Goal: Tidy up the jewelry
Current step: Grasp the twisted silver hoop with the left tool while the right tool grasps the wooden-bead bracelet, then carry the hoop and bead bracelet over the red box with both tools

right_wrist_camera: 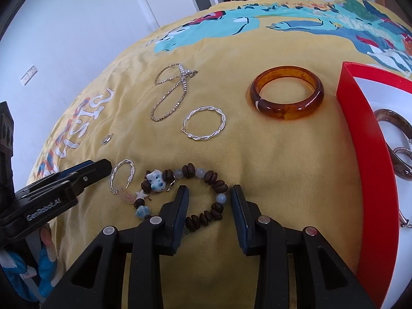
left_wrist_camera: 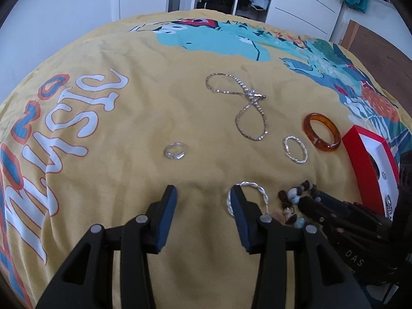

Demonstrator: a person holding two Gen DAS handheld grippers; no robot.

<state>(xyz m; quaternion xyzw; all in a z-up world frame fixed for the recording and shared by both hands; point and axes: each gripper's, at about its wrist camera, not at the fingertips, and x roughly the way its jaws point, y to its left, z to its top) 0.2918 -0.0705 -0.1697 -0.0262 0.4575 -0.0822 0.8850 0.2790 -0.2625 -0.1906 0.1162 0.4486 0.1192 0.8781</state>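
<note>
Jewelry lies on a yellow printed bedspread. My right gripper [right_wrist_camera: 209, 193] is open, its jaws straddling the right side of a brown bead bracelet [right_wrist_camera: 213, 180] with a blue-white charm. My left gripper [left_wrist_camera: 203, 193] is open; its right finger [left_wrist_camera: 238, 198] sits over a twisted silver hoop [left_wrist_camera: 260, 189], also in the right wrist view [right_wrist_camera: 122, 175]. An amber bangle [right_wrist_camera: 287, 92] [left_wrist_camera: 322, 131], a second silver hoop [right_wrist_camera: 203, 123] [left_wrist_camera: 295, 149], a silver chain [left_wrist_camera: 244, 105] [right_wrist_camera: 171, 92] and a small ring [left_wrist_camera: 175, 150] [right_wrist_camera: 106, 139] lie further out.
A red box [right_wrist_camera: 370, 180] with a white inside stands at the right and holds brown bangles [right_wrist_camera: 396, 126] and other pieces; it also shows in the left wrist view [left_wrist_camera: 360, 164]. A white wall, door and open wardrobe lie beyond the bed.
</note>
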